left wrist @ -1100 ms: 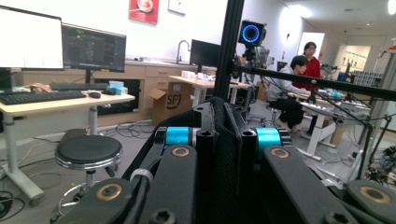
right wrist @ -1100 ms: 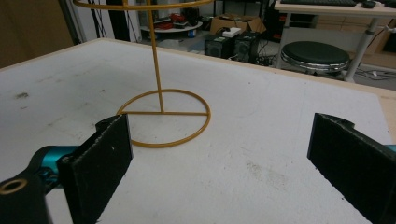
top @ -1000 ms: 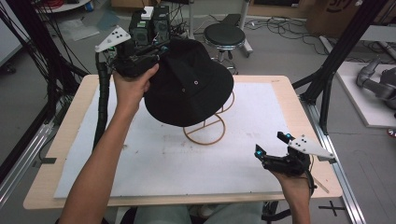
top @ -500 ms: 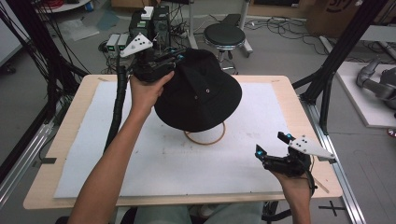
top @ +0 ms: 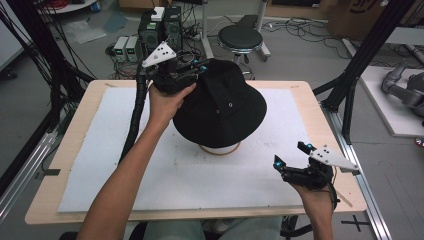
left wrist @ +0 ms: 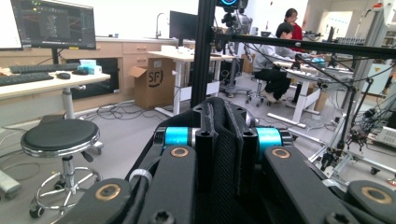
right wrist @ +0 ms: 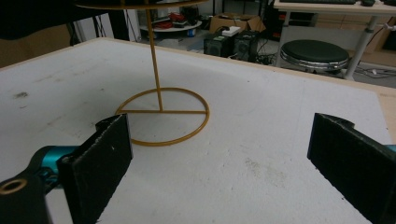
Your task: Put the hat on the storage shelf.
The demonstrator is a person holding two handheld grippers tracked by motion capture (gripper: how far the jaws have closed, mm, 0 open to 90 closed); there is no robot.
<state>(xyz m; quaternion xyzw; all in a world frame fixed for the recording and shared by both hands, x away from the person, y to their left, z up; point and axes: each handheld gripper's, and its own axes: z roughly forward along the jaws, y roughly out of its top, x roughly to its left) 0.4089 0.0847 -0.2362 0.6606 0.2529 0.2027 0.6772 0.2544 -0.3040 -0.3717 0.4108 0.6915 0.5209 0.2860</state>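
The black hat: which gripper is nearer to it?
Left. The left gripper is clamped on the black hat brim; the right gripper hovers apart, open, near the table's front corner.

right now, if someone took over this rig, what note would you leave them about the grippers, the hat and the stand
Left gripper: shut on the far-side brim of the black fabric bucket hat, holding it over the gold wire hat stand.
Right gripper: open, holding nothing, low over the white foam mat near the table's right front corner.
Hat: sits over the top of the stand at mid table; only the stand's ring base peeks out below it in the high view.
Done: hat brought over the stand.
Left: I cannot tell if the hat rests fully on the stand; probably settle it, then open the left gripper and pull back.
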